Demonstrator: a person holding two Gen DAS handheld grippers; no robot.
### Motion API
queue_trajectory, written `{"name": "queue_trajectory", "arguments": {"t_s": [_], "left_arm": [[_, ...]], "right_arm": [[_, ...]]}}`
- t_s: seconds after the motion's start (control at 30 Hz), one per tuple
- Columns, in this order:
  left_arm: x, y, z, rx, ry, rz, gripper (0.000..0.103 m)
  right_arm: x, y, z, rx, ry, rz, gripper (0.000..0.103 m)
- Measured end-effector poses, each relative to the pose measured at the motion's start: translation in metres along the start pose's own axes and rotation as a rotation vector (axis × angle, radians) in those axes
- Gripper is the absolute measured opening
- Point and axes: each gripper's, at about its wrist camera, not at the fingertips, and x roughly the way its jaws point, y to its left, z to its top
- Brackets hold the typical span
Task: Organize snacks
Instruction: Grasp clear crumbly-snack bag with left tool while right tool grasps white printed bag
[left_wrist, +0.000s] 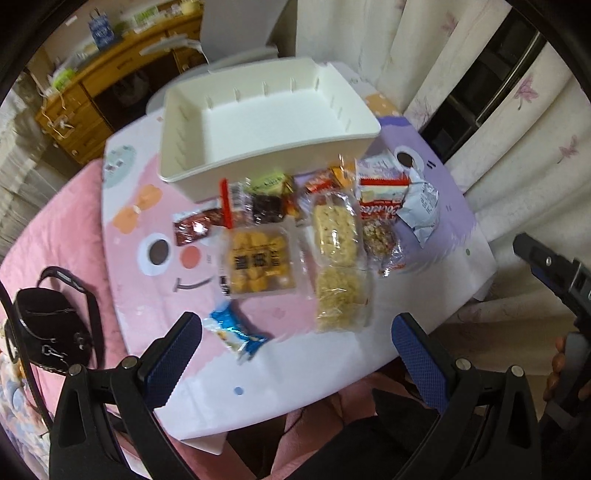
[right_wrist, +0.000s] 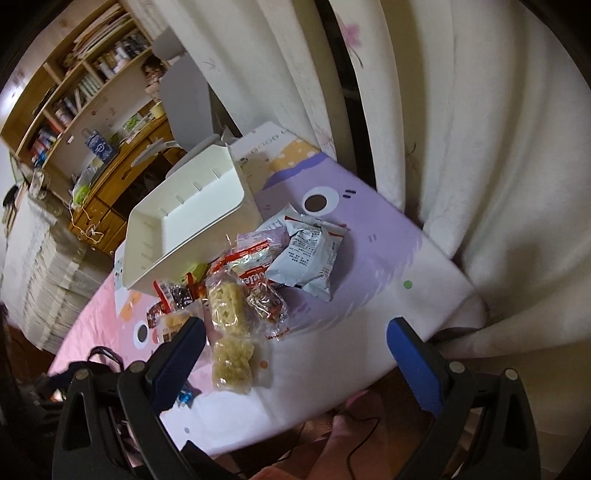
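Two handheld grippers are hovering over a cartoon-printed table (left_wrist: 122, 229), both with jaws spread wide and gripping nothing. Ahead of the left gripper (left_wrist: 295, 354), wrapped snacks (left_wrist: 258, 258) are lying clustered, a blue packet (left_wrist: 236, 332) nearest its fingers. Beyond the pile, a white bin (left_wrist: 266, 122) is sitting empty. The right gripper (right_wrist: 295, 354) is facing a long noodle pack (right_wrist: 229, 332).

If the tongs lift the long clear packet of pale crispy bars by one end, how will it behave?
The long clear packet of pale crispy bars probably sags in the middle: it seems to hold two separate blocks. Its glossy film may slip. The crumbly-looking bars could break if squeezed hard.
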Motion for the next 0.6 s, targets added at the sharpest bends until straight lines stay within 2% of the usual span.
{"name": "queue_trajectory", "arguments": {"t_s": [0.27,0.6], "left_arm": [[0.066,-0.010,0.026,-0.063,0.173,-0.007,0.102],[0.141,-0.024,0.032,-0.135,0.347,-0.009,0.100]], "right_arm": [[0.059,-0.020,0.044,0.037,0.162,0.053,0.099],[0.140,-0.031,0.076,0.067,0.374,0.109,0.096]]}}
